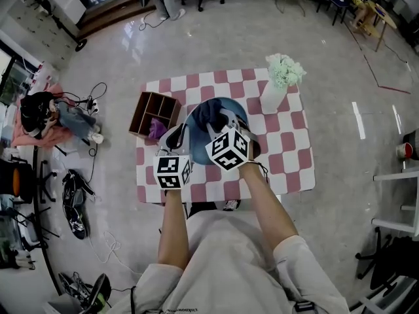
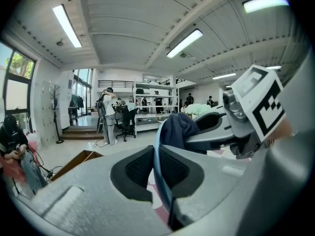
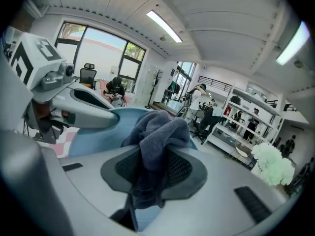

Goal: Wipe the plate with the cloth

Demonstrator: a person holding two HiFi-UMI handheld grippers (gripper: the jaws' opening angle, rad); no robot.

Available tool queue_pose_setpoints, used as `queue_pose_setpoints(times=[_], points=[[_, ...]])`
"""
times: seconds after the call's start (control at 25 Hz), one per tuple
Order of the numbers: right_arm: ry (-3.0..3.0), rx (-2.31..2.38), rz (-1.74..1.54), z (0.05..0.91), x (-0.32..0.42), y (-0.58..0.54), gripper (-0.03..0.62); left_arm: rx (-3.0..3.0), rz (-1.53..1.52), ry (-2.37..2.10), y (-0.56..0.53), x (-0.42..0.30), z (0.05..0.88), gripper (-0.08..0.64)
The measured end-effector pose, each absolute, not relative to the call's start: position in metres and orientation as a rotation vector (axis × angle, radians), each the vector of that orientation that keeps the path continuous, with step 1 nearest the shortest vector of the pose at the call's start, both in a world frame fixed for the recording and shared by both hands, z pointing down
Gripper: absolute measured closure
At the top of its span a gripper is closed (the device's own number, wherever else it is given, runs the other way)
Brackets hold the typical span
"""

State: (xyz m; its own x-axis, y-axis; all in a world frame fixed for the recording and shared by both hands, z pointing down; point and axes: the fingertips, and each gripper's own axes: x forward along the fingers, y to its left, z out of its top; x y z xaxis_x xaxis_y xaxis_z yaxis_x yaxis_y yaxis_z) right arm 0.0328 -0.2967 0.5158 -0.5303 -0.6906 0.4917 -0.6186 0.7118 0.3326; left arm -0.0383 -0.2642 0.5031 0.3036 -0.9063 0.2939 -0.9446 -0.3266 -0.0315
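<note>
A light blue plate [image 1: 195, 136] is held up on edge above the pink checkered table [image 1: 288, 150]. My left gripper [image 2: 155, 170] is shut on the plate's rim [image 2: 158, 167], which runs thin between its black pads. My right gripper [image 3: 150, 167] is shut on a dark blue cloth [image 3: 158, 132], and the cloth presses against the plate's face [image 3: 96, 135]. In the head view the cloth [image 1: 211, 112] bunches over the plate's upper middle, with my right gripper [image 1: 230, 124] over it and my left gripper [image 1: 174, 142] at the plate's left edge.
A white vase with pale green flowers [image 1: 278, 82] stands at the table's far right. A brown wooden box [image 1: 154, 114] with a purple item sits at the far left. The person's knees are at the near edge. Cables and bags lie on the floor to the left.
</note>
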Motion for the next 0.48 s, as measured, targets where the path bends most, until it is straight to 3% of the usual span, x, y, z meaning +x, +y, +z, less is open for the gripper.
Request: queue_pose_setpoints(times=[0.48], points=[[-2.226,1.108,0.012,0.544,0.092,-0.321,0.477,2.399,0.361,-1.697,-0.267,-0.035,0.506,0.527]])
